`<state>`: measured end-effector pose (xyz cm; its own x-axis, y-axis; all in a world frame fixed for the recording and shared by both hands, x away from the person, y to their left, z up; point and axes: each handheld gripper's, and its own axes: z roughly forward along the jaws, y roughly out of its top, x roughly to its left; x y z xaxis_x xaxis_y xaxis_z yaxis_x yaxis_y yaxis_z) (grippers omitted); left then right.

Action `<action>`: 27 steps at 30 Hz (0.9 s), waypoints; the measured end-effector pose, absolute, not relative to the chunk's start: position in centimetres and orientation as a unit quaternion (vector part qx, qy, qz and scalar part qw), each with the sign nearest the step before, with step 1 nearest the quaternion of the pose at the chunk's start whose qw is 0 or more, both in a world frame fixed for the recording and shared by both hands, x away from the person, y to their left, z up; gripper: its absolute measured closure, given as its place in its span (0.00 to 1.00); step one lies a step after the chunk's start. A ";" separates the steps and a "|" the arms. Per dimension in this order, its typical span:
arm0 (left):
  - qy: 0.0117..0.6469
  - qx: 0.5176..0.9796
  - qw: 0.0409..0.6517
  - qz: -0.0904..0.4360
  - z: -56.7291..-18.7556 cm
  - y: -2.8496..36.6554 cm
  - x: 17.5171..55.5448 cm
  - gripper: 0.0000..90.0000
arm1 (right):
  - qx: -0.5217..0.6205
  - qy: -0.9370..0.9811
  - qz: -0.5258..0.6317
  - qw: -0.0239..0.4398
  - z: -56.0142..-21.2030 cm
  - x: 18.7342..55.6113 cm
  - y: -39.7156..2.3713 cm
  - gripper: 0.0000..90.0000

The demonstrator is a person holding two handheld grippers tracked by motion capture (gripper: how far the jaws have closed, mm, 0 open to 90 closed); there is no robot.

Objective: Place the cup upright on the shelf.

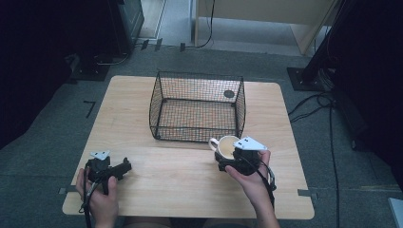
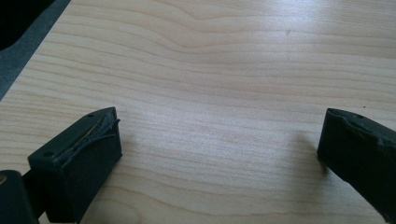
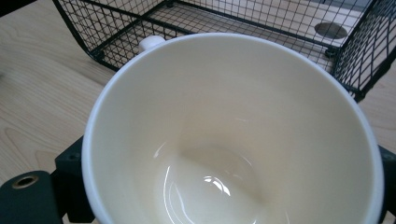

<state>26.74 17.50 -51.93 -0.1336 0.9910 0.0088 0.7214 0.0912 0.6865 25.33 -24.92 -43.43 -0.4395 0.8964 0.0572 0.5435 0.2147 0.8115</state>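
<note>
A cream cup (image 1: 227,146) sits between the jaws of my right gripper (image 1: 240,159), which is shut on it just in front of the black wire basket (image 1: 197,107), near its front right corner. In the right gripper view I look down into the empty cup (image 3: 233,140); its small handle (image 3: 150,43) points toward the basket (image 3: 116,28), and black jaws flank the cup on both sides. My left gripper (image 1: 114,170) rests low over the wooden table (image 1: 166,175) at the front left. Its jaws stand wide apart over bare wood (image 2: 219,140), so it is open.
The basket stands open-topped at the middle back of the table, with nothing inside. A dark round hole (image 1: 229,93) in the tabletop lies behind it at the right. Grey floor, cables and dark stands surround the table.
</note>
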 end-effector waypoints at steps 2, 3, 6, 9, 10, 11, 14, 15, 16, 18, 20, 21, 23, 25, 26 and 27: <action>0.698 0.613 0.240 0.281 -51.9 17.5 26.7 0.00 | 0.479 0.748 0.403 0.221 -43.0 25.5 -24.7 0.10; 0.698 0.613 0.240 0.281 -51.9 17.5 26.7 0.00 | 0.478 0.748 0.404 0.222 -42.8 25.6 -24.7 0.10; 0.699 0.613 0.240 0.281 -51.9 17.5 26.7 0.00 | 0.474 0.749 0.406 0.224 -42.2 25.9 -24.4 0.10; 0.699 0.613 0.240 0.281 -51.9 17.5 26.7 0.00 | 0.470 0.750 0.407 0.226 -41.5 26.3 -24.1 0.10; 0.699 0.613 0.240 0.281 -51.9 17.5 26.7 0.00 | 0.468 0.750 0.408 0.227 -41.3 26.4 -24.1 0.10; 0.699 0.613 0.240 0.281 -51.9 17.5 26.7 0.00 | 0.468 0.750 0.408 0.228 -41.1 26.5 -24.0 0.10; 0.699 0.612 0.241 0.281 -51.9 17.5 26.8 0.00 | 0.465 0.749 0.412 0.228 -40.6 26.8 -23.6 0.10; 0.699 0.612 0.241 0.281 -51.9 17.5 26.8 0.00 | 0.465 0.749 0.412 0.228 -40.6 26.8 -23.6 0.10; 0.699 0.611 0.242 0.281 -51.9 17.5 26.8 0.00 | 0.463 0.750 0.412 0.230 -40.4 26.9 -23.5 0.10; 0.699 0.611 0.242 0.281 -51.9 17.5 26.8 0.00 | 0.460 0.750 0.416 0.229 -39.8 27.3 -23.2 0.10; 0.700 0.611 0.242 0.281 -51.9 17.5 26.8 0.00 | 0.458 0.750 0.418 0.229 -39.4 27.6 -23.1 0.10; 0.699 0.612 0.241 0.280 -51.9 17.5 26.8 0.00 | 0.456 0.751 0.418 0.230 -39.2 27.8 -23.0 0.10; 0.700 0.611 0.242 0.281 -51.9 17.5 26.8 0.00 | 0.456 0.750 0.420 0.232 -38.9 28.0 -22.9 0.10; 0.700 0.611 0.242 0.281 -51.9 17.5 26.8 0.00 | 0.454 0.749 0.423 0.231 -38.5 28.2 -22.8 0.10; 0.700 0.611 0.242 0.281 -51.9 17.5 26.8 0.00 | 0.454 0.748 0.425 0.231 -38.3 28.4 -22.8 0.10; 0.700 0.611 0.241 0.281 -51.9 17.5 26.8 0.00 | 0.453 0.747 0.427 0.233 -38.1 28.5 -22.7 0.10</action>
